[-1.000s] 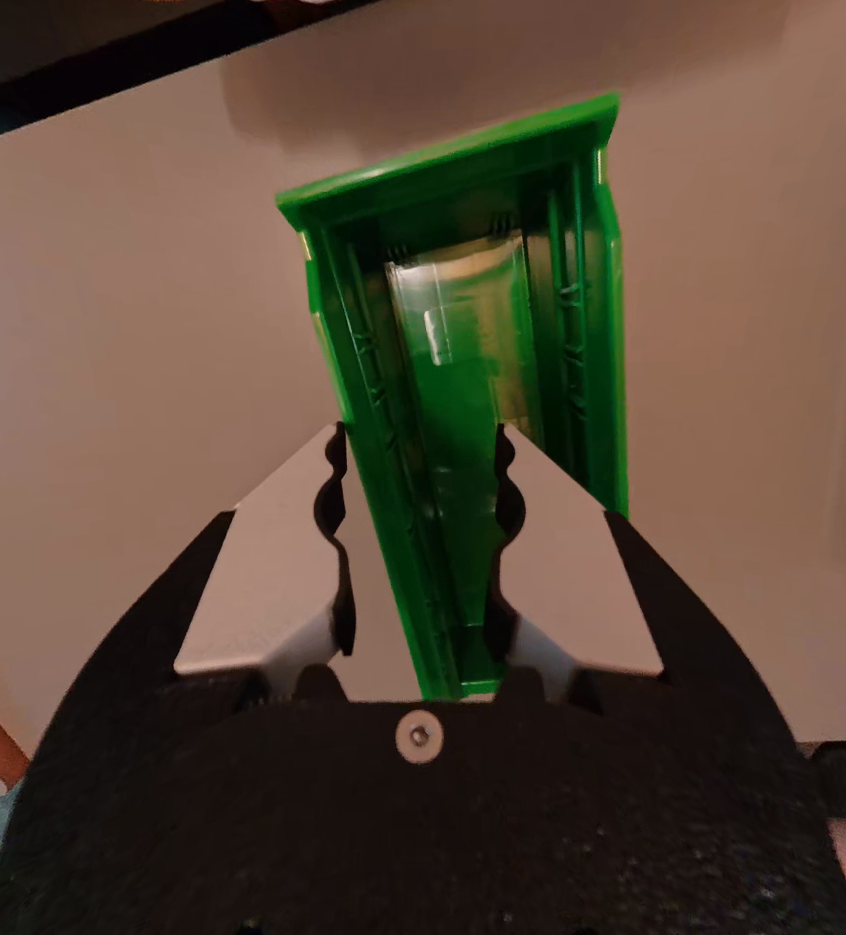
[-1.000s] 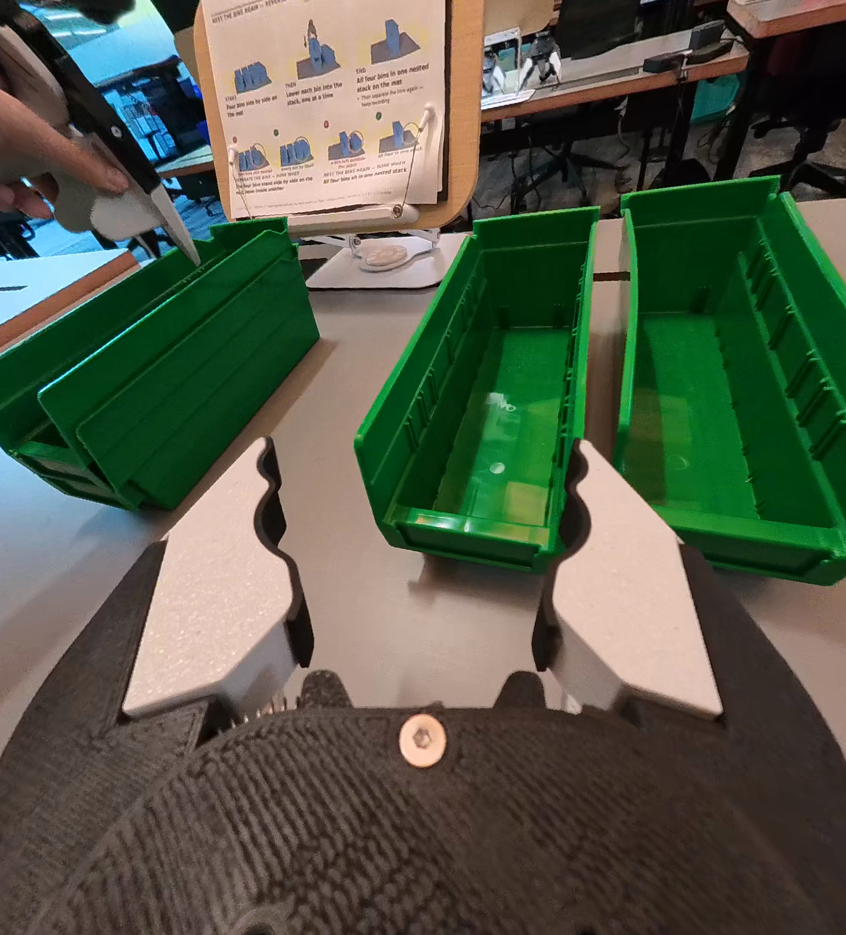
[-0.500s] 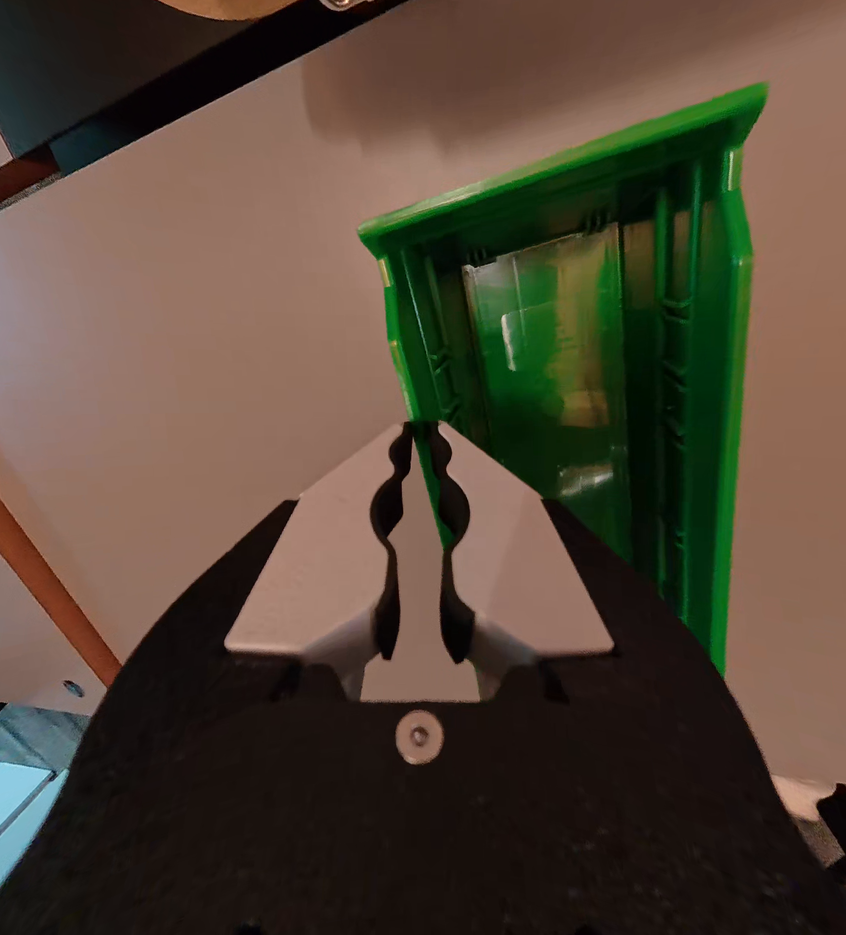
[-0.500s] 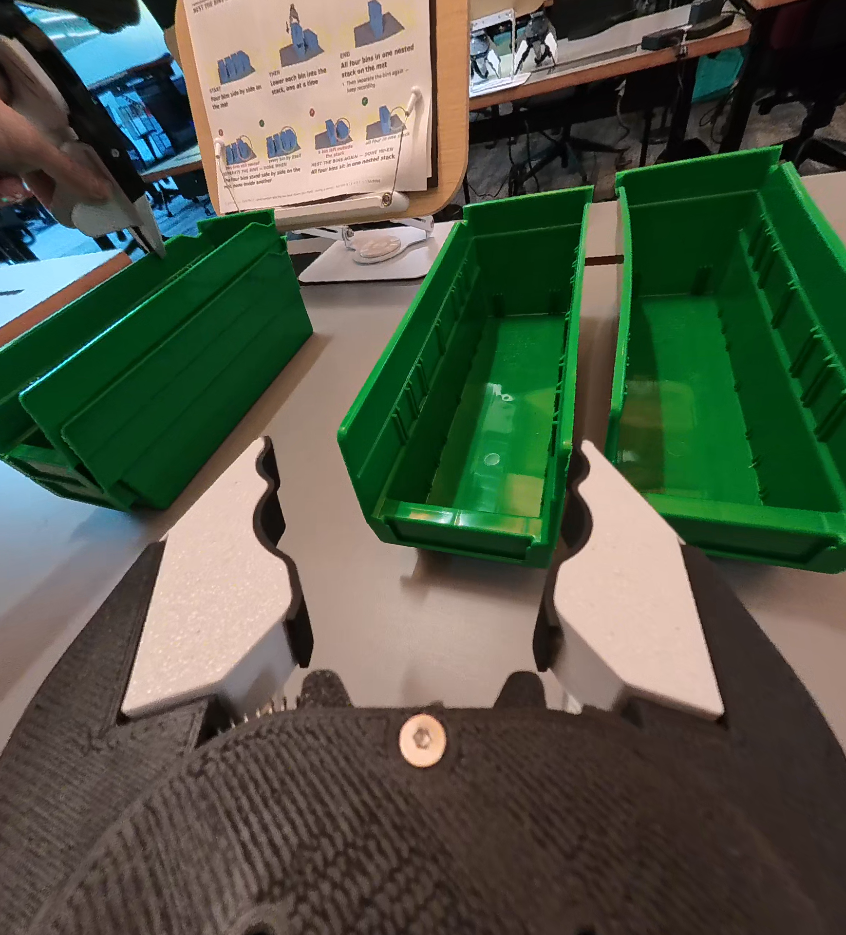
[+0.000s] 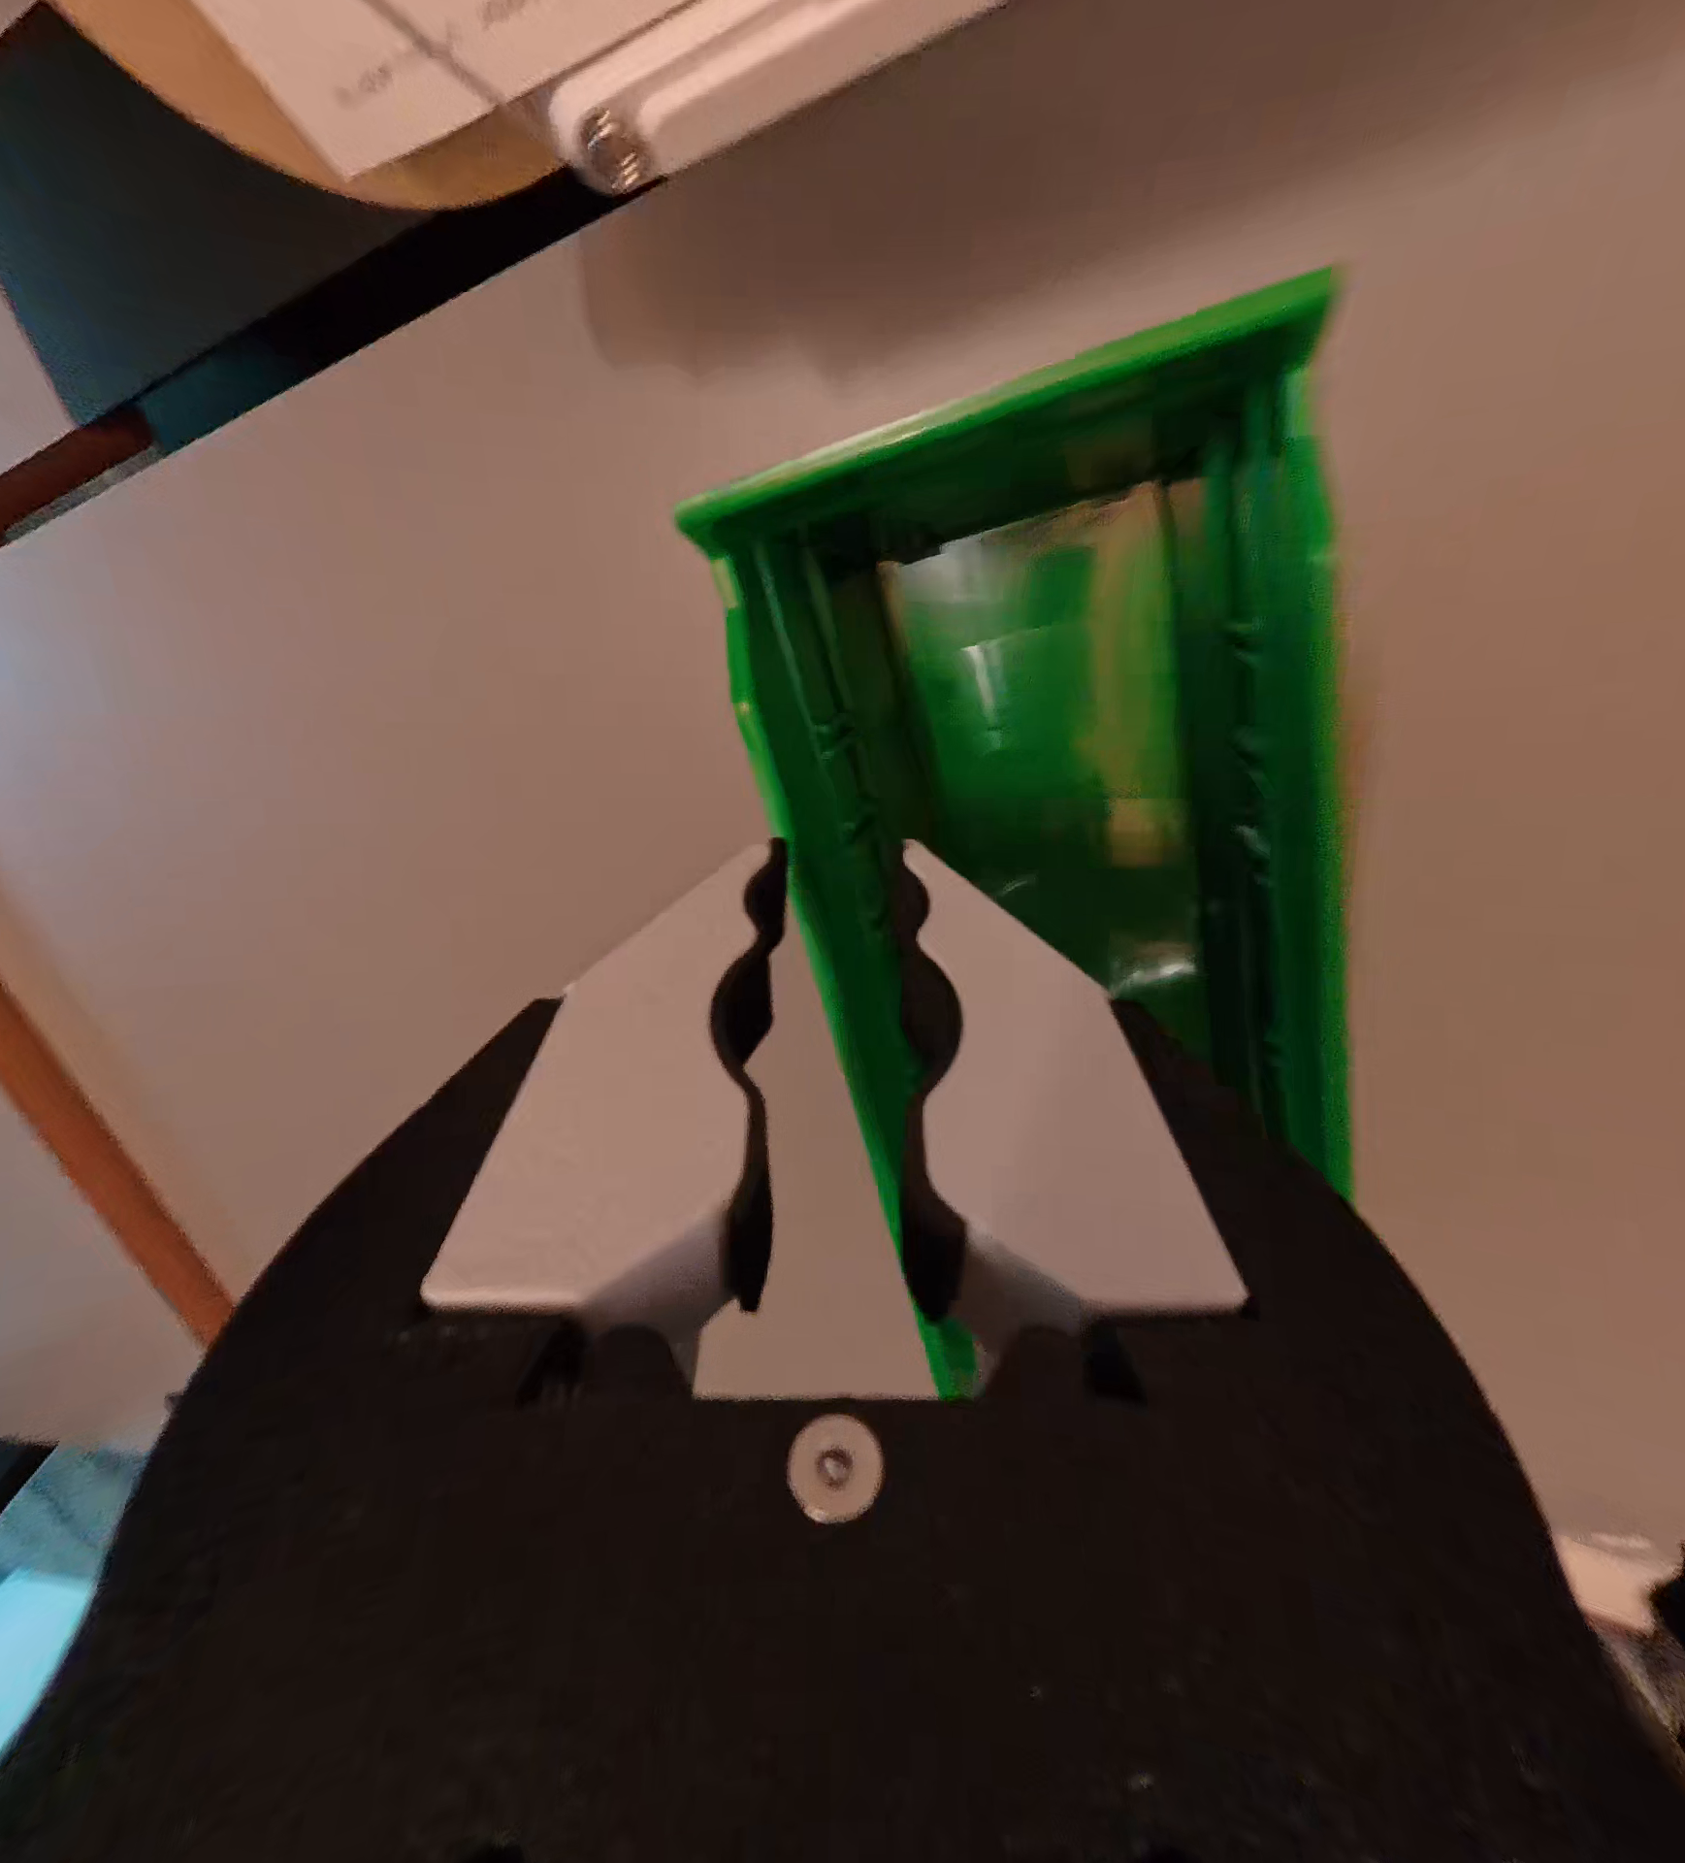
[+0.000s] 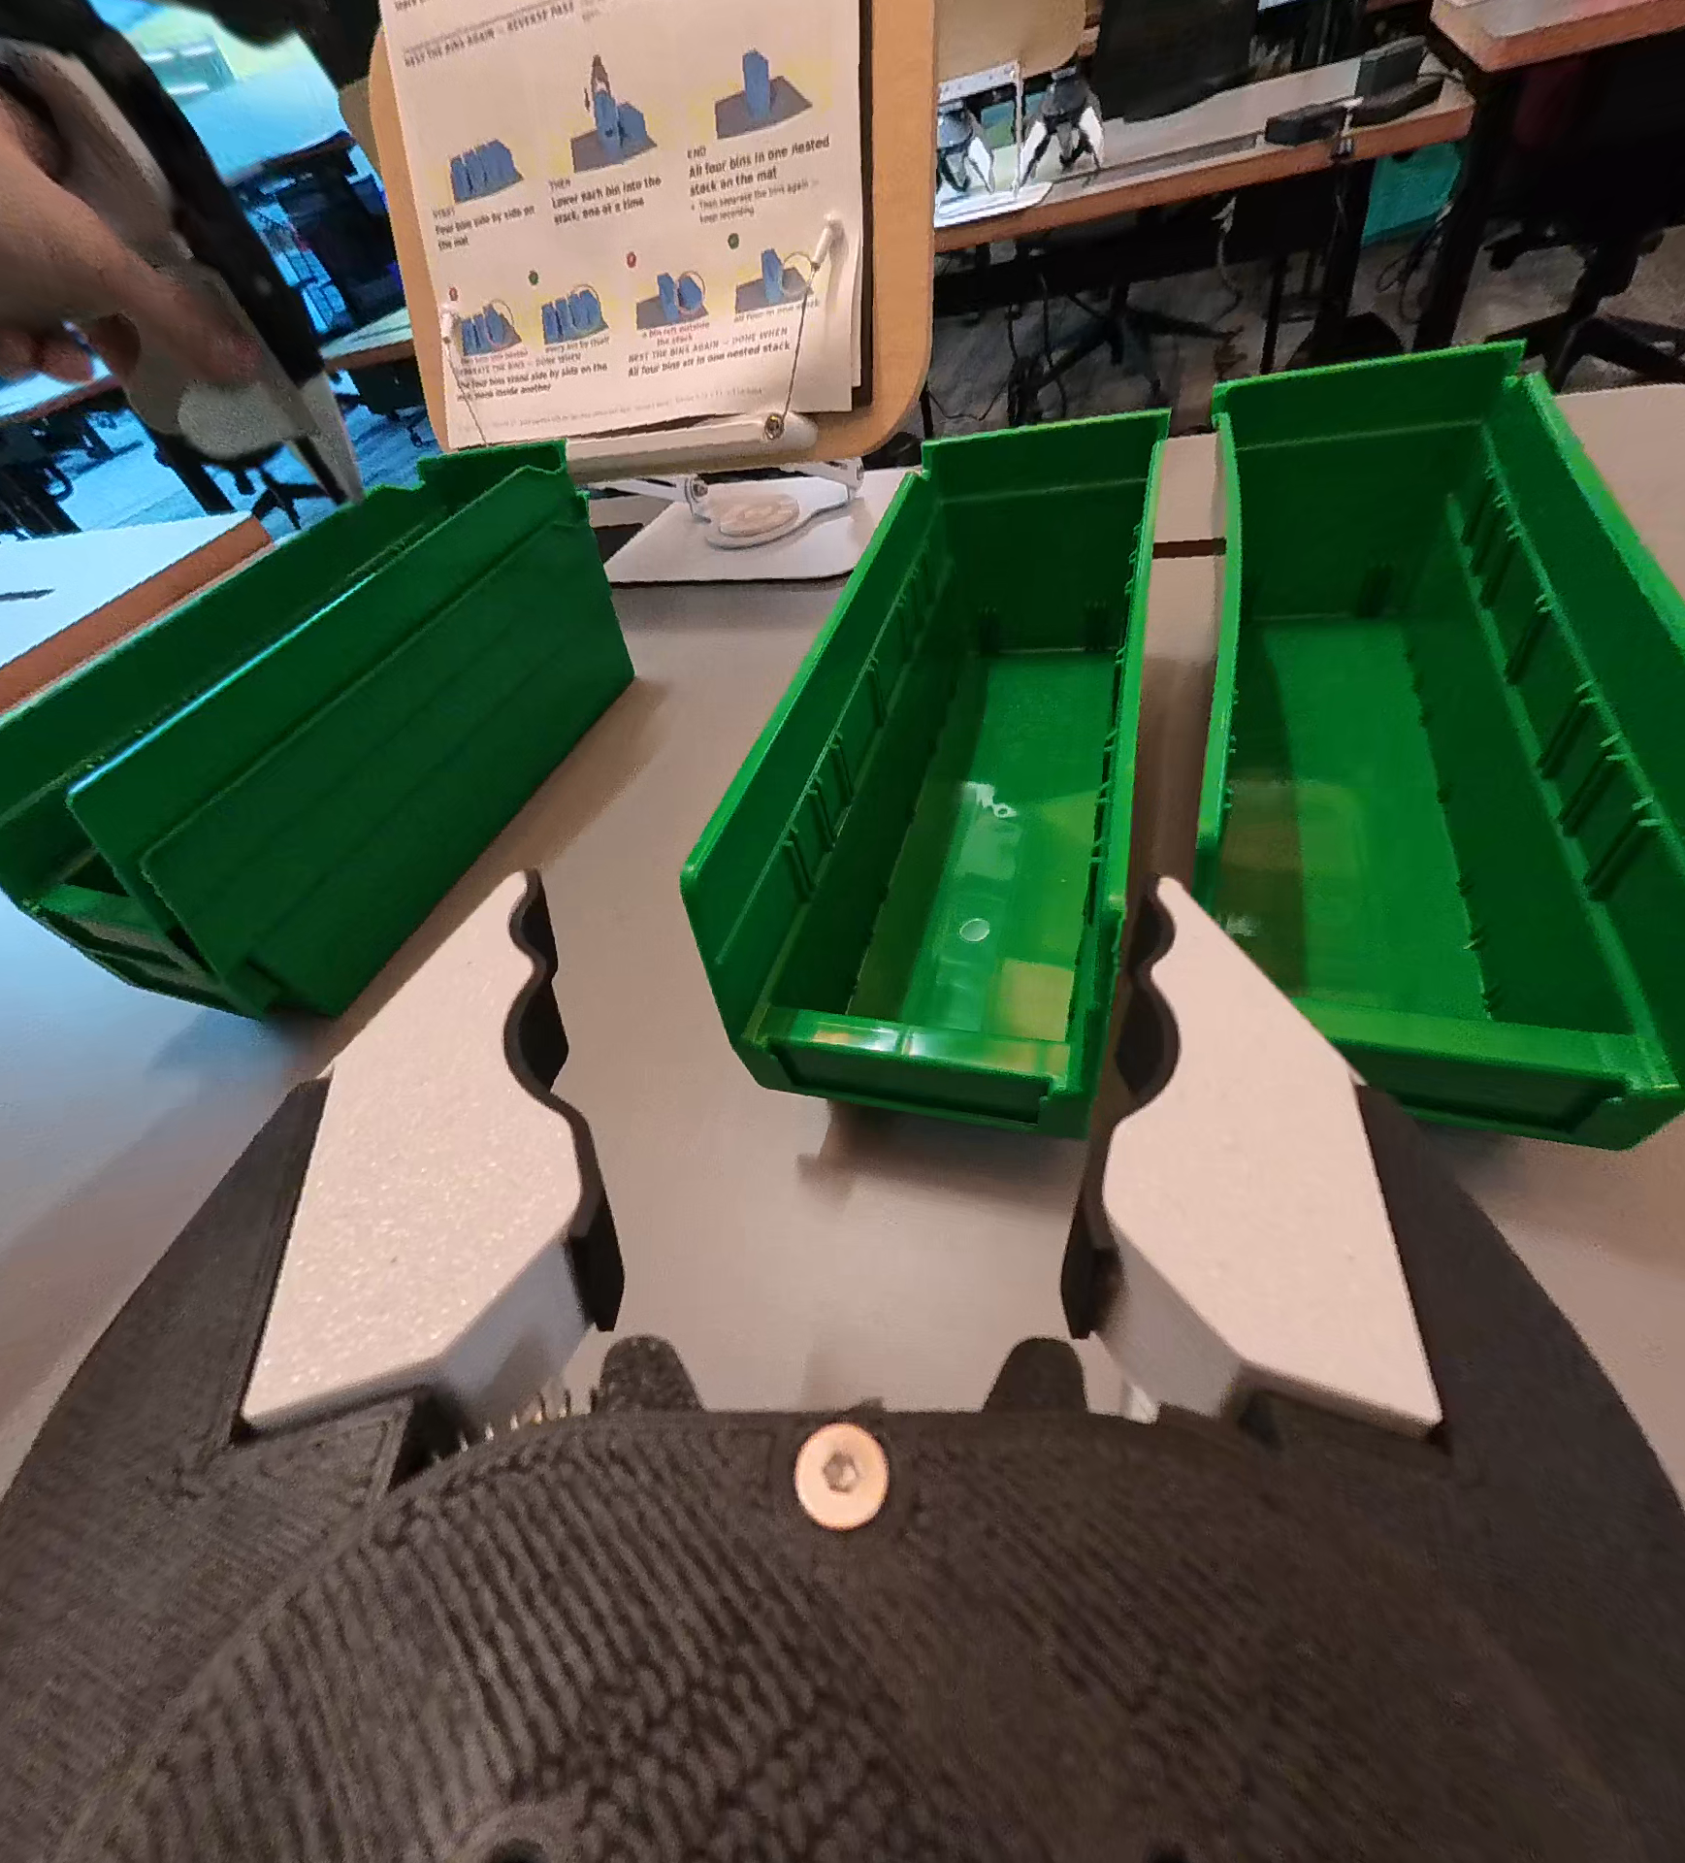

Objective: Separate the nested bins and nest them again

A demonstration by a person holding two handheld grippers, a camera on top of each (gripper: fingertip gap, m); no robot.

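Nested green bins (image 6: 344, 766) lie tilted at the table's left. In the left wrist view I look down into them (image 5: 1070, 706). My left gripper (image 5: 840, 865) is shut on their left side wall, which runs between the fingers down to the base. It also shows in the right wrist view (image 6: 314, 444), in a person's hand at the far end of the nested bins. Two single green bins stand open side by side: a middle one (image 6: 979, 806) and a right one (image 6: 1423, 806). My right gripper (image 6: 843, 887) is open and empty, just in front of the middle bin.
A clipboard stand with an instruction sheet (image 6: 636, 202) stands behind the bins; its base also shows in the left wrist view (image 5: 717, 91). The grey table (image 6: 112, 1109) has a wooden edge at the left (image 6: 62, 625). Desks and chairs fill the background.
My left gripper closed from wide open onto the nested bins' side wall, and the wall now reaches deeper between the fingers. My right gripper stayed open and shifted only slightly.
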